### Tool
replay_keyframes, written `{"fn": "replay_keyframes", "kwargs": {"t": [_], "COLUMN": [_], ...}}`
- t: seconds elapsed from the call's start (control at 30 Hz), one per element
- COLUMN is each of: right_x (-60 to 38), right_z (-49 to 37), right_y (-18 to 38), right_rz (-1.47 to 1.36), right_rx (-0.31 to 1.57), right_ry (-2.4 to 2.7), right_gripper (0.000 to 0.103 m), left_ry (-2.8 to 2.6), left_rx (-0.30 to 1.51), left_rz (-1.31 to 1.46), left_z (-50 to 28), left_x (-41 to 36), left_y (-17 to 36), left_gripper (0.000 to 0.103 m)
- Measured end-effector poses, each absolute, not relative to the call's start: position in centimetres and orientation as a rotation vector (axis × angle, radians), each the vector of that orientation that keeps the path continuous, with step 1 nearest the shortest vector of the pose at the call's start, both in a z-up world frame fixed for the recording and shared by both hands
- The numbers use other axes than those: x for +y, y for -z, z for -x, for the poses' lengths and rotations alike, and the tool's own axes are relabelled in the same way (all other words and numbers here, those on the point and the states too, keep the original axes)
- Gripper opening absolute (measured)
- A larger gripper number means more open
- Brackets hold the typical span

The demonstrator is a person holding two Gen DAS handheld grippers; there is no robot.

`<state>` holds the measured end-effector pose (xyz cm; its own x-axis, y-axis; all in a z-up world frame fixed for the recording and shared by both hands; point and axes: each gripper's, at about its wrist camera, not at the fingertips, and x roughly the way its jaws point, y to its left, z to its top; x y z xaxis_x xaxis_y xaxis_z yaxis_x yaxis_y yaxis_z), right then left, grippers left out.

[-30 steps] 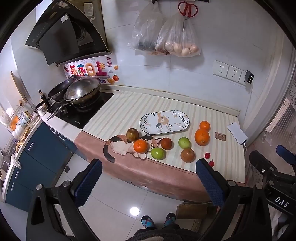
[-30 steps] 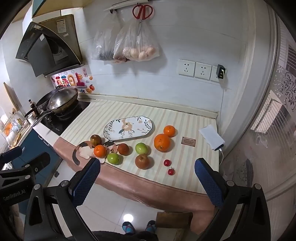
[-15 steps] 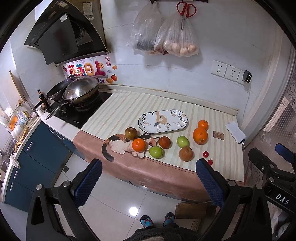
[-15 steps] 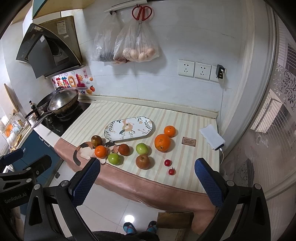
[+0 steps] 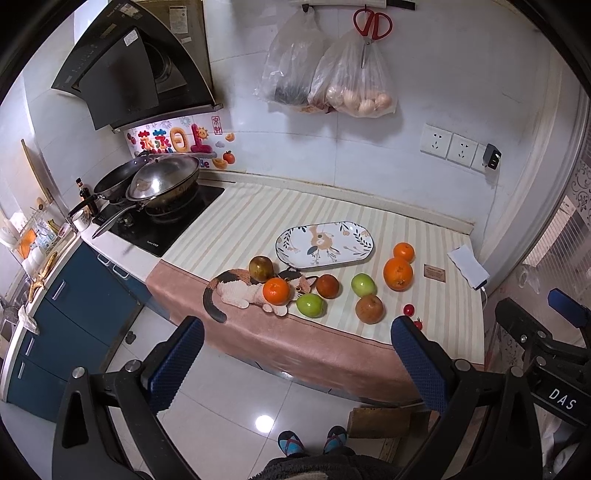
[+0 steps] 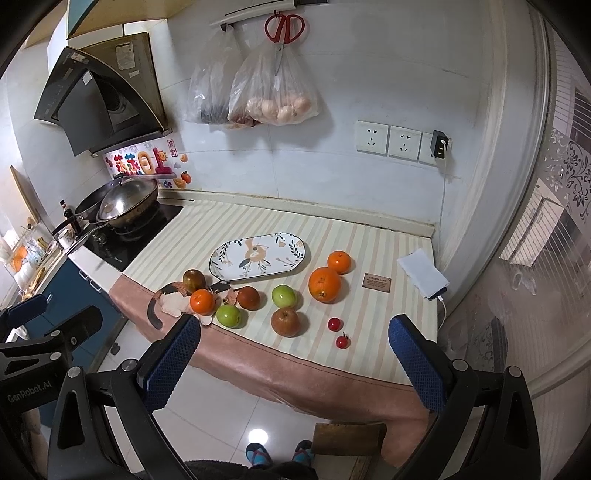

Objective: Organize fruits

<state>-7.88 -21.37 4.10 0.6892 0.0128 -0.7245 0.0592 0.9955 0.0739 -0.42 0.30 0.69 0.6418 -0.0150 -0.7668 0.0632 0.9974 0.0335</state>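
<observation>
An oval flower-pattern plate (image 5: pixel 325 244) (image 6: pixel 258 255) lies empty on the striped counter cloth. Around it lie fruits: three oranges, one large (image 5: pixel 397 273) (image 6: pixel 324 284), two green apples (image 5: pixel 310 305) (image 6: pixel 283 296), brownish apples (image 5: pixel 369 309) (image 6: pixel 285 322) and two small red cherry tomatoes (image 6: pixel 334 324). One orange (image 5: pixel 276 290) rests on a cat-shaped mat (image 5: pixel 236 291). My left gripper (image 5: pixel 295 365) and right gripper (image 6: pixel 295 362) are both open and empty, held well back from the counter over the floor.
A stove with a wok (image 5: pixel 162 182) stands at the left. A small brown card (image 6: pixel 376 281) and a white power bank (image 6: pixel 423 273) lie at the counter's right. Bags and red scissors (image 6: pixel 284 27) hang on the wall. Blue cabinets (image 5: pixel 74 302) stand below left.
Both views have shifted only slightly; the counter sits a touch higher and farther in the left wrist view. Nothing on the counter has moved, and both grippers stay open.
</observation>
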Motion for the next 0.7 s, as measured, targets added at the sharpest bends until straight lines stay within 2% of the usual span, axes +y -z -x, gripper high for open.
{"fn": "replay_keyframes", "kwargs": {"t": [0.7], "right_x": [-22.0], "right_z": [9.2], "right_y": [-4.7], "right_rz": [-0.094], "right_rx": [0.778], "right_ry": [0.021], "right_gripper": [0.103], "left_ry": [0.047], "left_rx": [0.864], "left_rz": [-0.055], "left_z": [0.7], "left_x": [0.4], "left_y": [-0.7], "left_gripper": [0.103]}}
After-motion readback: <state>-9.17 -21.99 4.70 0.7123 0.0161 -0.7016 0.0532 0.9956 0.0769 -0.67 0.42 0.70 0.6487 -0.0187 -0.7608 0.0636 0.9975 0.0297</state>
